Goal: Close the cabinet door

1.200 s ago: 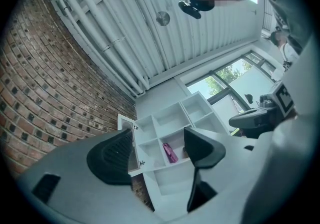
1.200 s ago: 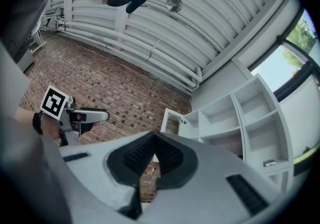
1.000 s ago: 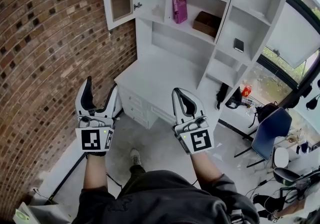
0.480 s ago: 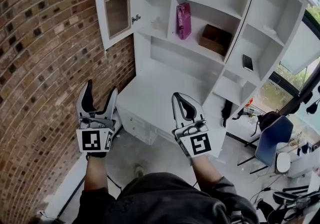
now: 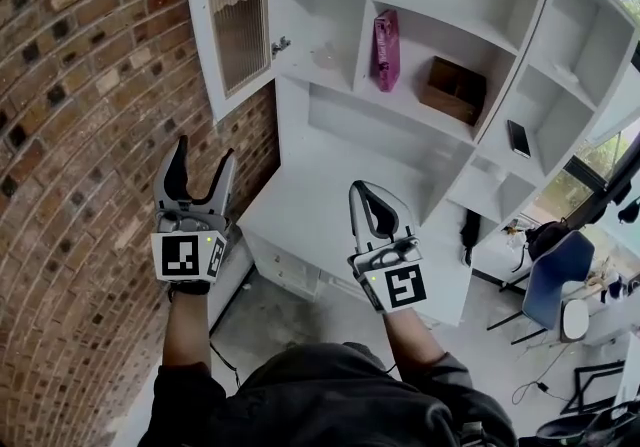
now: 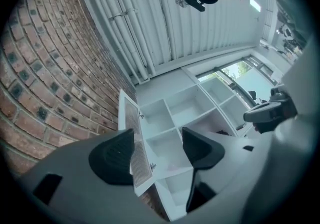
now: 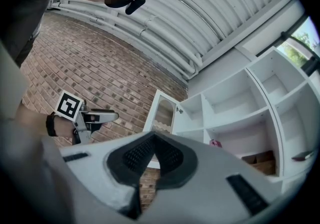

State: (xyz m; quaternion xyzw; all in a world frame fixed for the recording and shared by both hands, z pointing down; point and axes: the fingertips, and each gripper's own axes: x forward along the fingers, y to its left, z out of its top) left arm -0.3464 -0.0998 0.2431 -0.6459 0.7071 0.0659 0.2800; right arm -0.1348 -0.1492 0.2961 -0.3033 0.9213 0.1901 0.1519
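Observation:
The white cabinet door (image 5: 232, 20) with a mesh panel stands swung open at the upper left of the shelf unit, its small knob (image 5: 283, 43) on the inner edge. My left gripper (image 5: 204, 150) is open and empty, held up below the door and apart from it. In the left gripper view the door (image 6: 136, 148) shows between the pads of the left gripper (image 6: 157, 150), still at a distance. My right gripper (image 5: 362, 187) is shut on nothing, over the desk top (image 5: 330, 205). The right gripper view shows the right gripper (image 7: 154, 140) with pads together and the door (image 7: 162, 113) beyond.
A brick wall (image 5: 80, 135) runs close on the left. The white shelves hold a pink package (image 5: 385, 50), a brown box (image 5: 455, 88) and a dark flat item (image 5: 518, 138). A blue chair (image 5: 555, 270) stands at the right.
Both grippers and the view have moved closer to the cabinet; the open door now looms larger, above the left gripper. Neither gripper's state has visibly changed.

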